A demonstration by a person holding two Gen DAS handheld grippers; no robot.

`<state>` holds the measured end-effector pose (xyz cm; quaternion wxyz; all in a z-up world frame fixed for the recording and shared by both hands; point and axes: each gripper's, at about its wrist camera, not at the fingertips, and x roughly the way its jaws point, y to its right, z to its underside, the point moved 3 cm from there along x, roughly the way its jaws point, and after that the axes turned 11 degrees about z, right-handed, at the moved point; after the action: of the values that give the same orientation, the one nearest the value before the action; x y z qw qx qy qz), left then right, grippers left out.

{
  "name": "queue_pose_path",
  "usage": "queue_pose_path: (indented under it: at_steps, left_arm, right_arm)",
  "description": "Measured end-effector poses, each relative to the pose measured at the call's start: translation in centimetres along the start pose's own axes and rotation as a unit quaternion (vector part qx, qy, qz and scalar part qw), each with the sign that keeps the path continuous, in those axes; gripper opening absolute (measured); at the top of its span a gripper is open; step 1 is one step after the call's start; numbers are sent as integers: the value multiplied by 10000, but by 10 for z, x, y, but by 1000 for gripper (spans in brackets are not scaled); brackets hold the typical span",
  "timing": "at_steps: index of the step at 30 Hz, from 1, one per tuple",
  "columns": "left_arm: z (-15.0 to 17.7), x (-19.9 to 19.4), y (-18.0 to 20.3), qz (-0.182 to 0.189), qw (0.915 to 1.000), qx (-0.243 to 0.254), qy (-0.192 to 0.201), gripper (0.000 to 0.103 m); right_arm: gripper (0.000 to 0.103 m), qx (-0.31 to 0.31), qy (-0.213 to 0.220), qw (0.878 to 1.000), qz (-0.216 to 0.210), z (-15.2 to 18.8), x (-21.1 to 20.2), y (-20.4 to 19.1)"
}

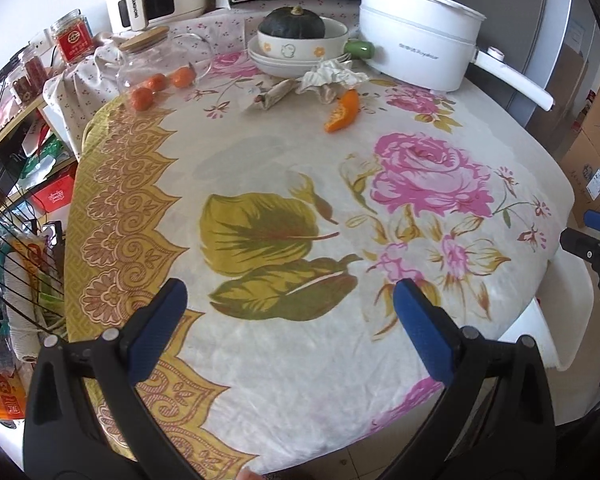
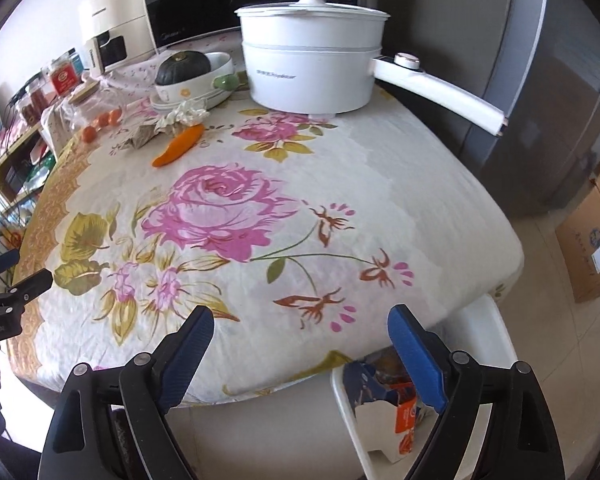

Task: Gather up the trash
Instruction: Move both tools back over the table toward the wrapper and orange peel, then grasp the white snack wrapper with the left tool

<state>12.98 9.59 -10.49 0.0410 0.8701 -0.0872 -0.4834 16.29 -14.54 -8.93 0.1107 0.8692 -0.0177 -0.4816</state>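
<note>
Over the near edge of the bench, the left hand-held gripper and right hand-held gripper both gape wide, holding nothing. Far across lie orange peel, crumpled tissue and a wrapper. A white bin below holds cartons; a bowl holds a squash.

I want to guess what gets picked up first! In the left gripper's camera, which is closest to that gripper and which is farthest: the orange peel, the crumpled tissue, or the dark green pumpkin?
1. Orange peel: nearest to the left gripper, lying on the tablecloth.
2. Crumpled tissue: just behind the peel, in front of the plates.
3. Dark green pumpkin: farthest, sitting in the bowl at the back.
</note>
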Motion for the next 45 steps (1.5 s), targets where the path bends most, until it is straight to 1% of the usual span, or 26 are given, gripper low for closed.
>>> queue_pose_path:
  at_steps: [3,6,8,10,13,16,19,22,25,27,28,31,32,33,35,39,40,41,43,45]
  left_arm:
    - [-2,5,-13,-89,9999,-20,-59,102]
    - [-12,8,-26,-190,9998,35,-27,102]
    - [-22,13,-39,-201,9998,3,-52,102]
    - [-34,19,-51,-97,9999,-16,20,102]
    - [-56,32,-68,-202,9996,69,200,102]
    - [-78,53,-76,-103,9995,109,287,102]
    - [-106,74,-74,30,9983,408,406,98]
    - [-129,91,-70,259,9963,620,536,94]
    - [-148,107,-64,481,9926,902,648,88]
    - [-158,119,-59,634,9898,1090,658,80]
    - [-162,126,-57,705,9885,1173,644,78]
    - [-170,147,-51,873,9851,1395,493,62]
    - [-171,154,-50,885,9848,1435,418,52]
    - [-172,160,-49,875,9847,1463,349,45]
    - [-173,167,-48,795,9848,1512,310,42]
    - [-178,168,-53,925,9880,1200,309,38]
    - [-178,168,-53,927,9883,1167,318,35]
    - [-178,165,-51,971,9880,1146,349,23]
    - [-177,162,-50,905,9890,1095,411,19]
    - [-174,159,-48,846,9896,1063,473,19]
  right_arm:
    - [91,-311,-42,9995,57,-7,11,-18]
    - [91,-391,-153,9991,-29,-17,24,-31]
    - [91,-335,-251,9991,-99,-27,33,-38]
    - [91,-219,-324,9992,-110,-41,44,-44]
    - [91,16,-364,9989,-300,-65,59,-56]
    - [91,103,-256,9986,-456,-91,74,-73]
    - [91,104,-94,9982,-590,-117,89,-92]
    - [91,136,20,9968,-793,-139,103,-108]
    - [91,103,72,9958,-907,-154,116,-120]
    - [91,53,127,9957,-912,-160,122,-125]
    - [91,27,160,9957,-910,-163,124,-126]
    - [91,-37,209,9953,-948,-165,129,-128]
    - [91,-43,208,9951,-963,-165,131,-127]
    - [91,-37,209,9950,-976,-165,133,-126]
    - [91,-25,202,9949,-992,-165,136,-125]
    - [91,-17,200,9950,-981,-165,140,-125]
    - [91,-4,198,9949,-991,-166,140,-125]
    - [91,15,200,9947,-1008,-167,140,-127]
    - [91,44,199,9942,-1052,-168,140,-131]
    - [91,46,180,9938,-1093,-169,140,-138]
